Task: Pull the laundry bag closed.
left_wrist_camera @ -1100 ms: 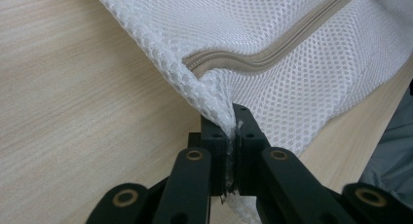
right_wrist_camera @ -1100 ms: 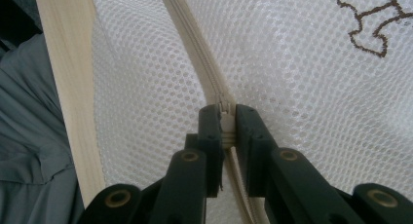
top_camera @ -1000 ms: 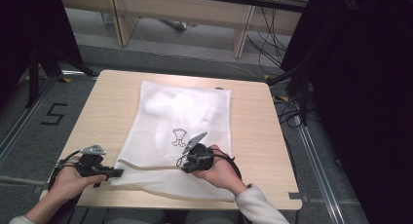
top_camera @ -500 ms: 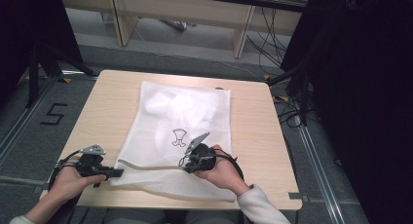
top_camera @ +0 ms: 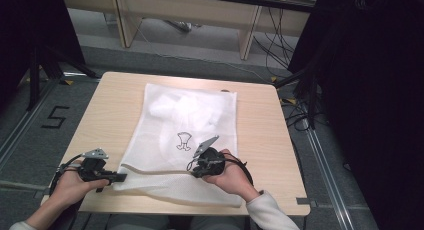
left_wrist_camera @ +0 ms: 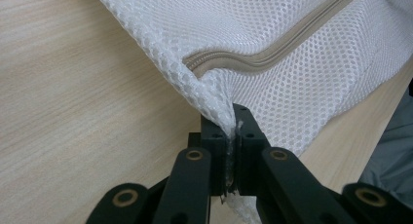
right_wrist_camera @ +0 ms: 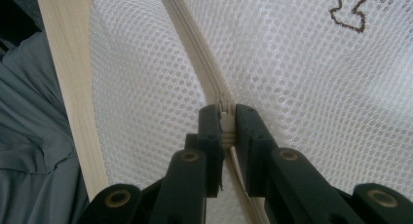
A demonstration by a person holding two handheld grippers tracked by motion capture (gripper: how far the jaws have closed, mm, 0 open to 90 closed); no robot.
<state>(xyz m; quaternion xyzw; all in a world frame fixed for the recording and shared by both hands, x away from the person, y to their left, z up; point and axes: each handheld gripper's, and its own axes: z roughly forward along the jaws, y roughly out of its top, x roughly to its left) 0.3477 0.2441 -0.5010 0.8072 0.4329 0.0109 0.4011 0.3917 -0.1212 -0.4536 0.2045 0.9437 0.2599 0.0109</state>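
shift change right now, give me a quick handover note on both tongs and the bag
Left tongs: shut on the near left corner of the white mesh laundry bag, beside the zipper end.
Right tongs: shut on the zipper pull, partway along the zipper.
The bag lies flat on the wooden table, something white inside.
Done: corner anchored, pull gripped.
Left: run the pull along the zipper; whether it is opening or closing is unclear.

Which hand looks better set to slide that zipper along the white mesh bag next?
The right, probably. The right tool is shut on the zipper pull, so it can draw it along. The left tool is pinching the mesh bag at its corner, which looks suited to holding it taut.
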